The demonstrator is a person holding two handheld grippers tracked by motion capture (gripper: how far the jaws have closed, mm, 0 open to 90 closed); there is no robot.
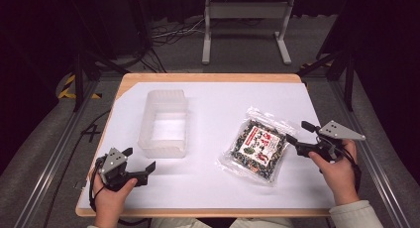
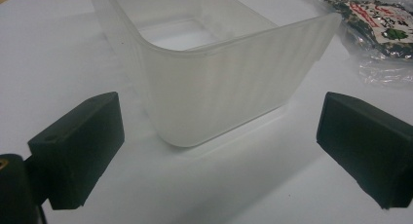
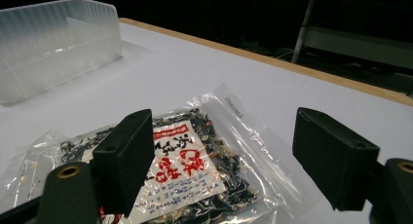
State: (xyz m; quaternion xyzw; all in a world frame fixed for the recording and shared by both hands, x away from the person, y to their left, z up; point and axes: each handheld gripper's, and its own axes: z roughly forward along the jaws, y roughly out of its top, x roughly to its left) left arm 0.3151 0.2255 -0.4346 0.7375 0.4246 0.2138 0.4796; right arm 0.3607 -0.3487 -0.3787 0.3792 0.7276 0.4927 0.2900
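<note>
1. Translucent plastic container sits on the left half of the white surface, open top up and empty from what I can see, with ribbed walls that look frosted.
2. Over on the right half there's a clear sealed bag of dried seaweed with a red and white label, lying flat and tilted a bit diagonally. It's well apart from the container.
3. Left gripper is held low near the front left corner of the surface, just in front of the container's near end. Its jaws are spread wide with nothing between them, and in the left gripper view the container's rounded near corner sits right in the gap ahead, not touching either jaw.
4. Right gripper is at the bag's right edge, jaws also wide apart and holding nothing. In the right gripper view the seaweed bag lies under and ahead of the jaws, one jaw over the label and the other out past the bag's clear edge. Can't tell whether a jaw actually touches the plastic.
5. Both hands come in from the near edge of the surface, each wrapped around its gripper's handle.
</note>
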